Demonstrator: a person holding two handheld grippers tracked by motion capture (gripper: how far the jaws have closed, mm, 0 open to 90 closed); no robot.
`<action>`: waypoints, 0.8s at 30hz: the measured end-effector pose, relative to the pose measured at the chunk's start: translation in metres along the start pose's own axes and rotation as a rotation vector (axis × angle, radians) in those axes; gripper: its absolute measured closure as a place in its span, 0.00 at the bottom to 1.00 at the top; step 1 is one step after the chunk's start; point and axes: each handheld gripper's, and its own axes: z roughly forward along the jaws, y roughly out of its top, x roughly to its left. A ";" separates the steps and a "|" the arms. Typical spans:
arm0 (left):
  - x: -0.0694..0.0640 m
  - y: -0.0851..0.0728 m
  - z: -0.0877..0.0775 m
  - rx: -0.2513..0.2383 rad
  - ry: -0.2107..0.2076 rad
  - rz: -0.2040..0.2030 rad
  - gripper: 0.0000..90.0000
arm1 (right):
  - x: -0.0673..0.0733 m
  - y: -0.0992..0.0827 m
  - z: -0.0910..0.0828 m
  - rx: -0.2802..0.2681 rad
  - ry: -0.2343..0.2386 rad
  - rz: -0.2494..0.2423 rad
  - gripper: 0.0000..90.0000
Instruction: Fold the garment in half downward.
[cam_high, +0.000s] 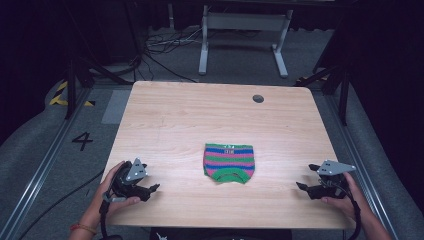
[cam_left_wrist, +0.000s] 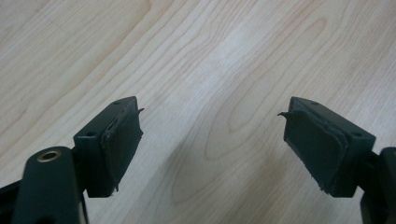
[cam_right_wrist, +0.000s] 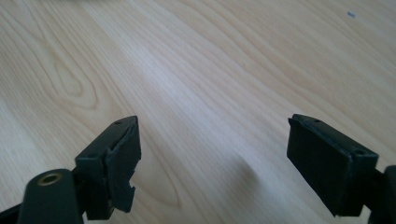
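Observation:
A folded knitted garment (cam_high: 228, 162) with green, blue and pink stripes lies flat on the wooden table (cam_high: 175, 115), a little in front of its middle. My left gripper (cam_high: 152, 190) is near the front left edge, well to the left of the garment, and points toward it. In the left gripper view the left gripper (cam_left_wrist: 211, 140) stands open over bare wood, nothing between its pads. My right gripper (cam_high: 305, 179) is near the front right edge, apart from the garment. The right gripper (cam_right_wrist: 212, 156) is open too, with only wood between its jaws.
A small dark round hole (cam_high: 258, 98) sits in the table's far right part. Beyond the table stand a white desk frame (cam_high: 245, 35) and loose cables (cam_high: 165, 47) on the grey floor. A floor mark "4" (cam_high: 82, 140) lies at the left.

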 end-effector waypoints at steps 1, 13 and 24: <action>0.000 0.000 0.000 0.000 0.000 0.000 0.22 | 0.000 0.000 0.000 0.000 0.000 0.000 0.20; 0.011 -0.030 -0.009 -0.045 -0.012 -0.142 0.19 | -0.008 -0.039 -0.014 -0.032 -0.038 0.139 0.19; 0.013 -0.044 -0.008 -0.039 0.018 -0.214 0.17 | -0.013 -0.046 -0.017 -0.033 -0.029 0.211 0.17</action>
